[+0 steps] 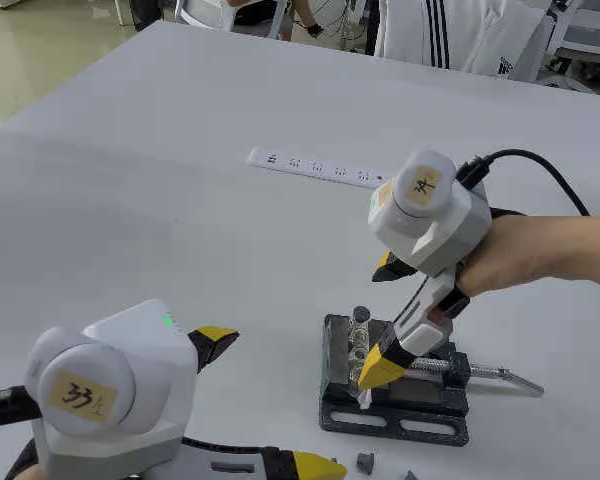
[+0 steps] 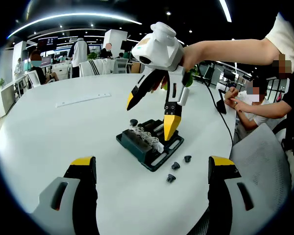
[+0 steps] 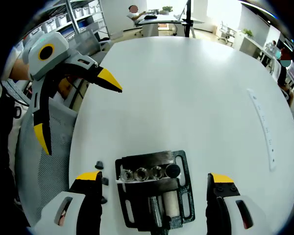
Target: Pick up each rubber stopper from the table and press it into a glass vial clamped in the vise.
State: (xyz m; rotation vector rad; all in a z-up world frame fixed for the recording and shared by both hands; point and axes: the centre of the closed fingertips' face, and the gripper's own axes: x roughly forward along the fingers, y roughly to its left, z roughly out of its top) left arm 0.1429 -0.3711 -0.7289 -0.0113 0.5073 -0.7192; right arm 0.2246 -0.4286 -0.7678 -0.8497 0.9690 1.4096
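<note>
A black vise (image 1: 435,400) stands on the white table and clamps a row of glass vials (image 3: 141,173). The vial at one end of the row carries a dark stopper (image 3: 172,170); the others stand open. My right gripper (image 1: 378,318) hovers open just above the vise, with nothing between its jaws. My left gripper (image 1: 265,400) is open and empty at the near left, apart from the vise. Three loose rubber stoppers (image 2: 175,165) lie on the table beside the vise, near the table's front edge, two of them being the stoppers (image 1: 365,462) in the head view.
A white power strip (image 1: 315,168) lies on the table beyond the vise. The vise's screw handle (image 1: 500,375) sticks out to the right. People sit at the far side of the table, and a cable (image 1: 540,165) trails from the right gripper.
</note>
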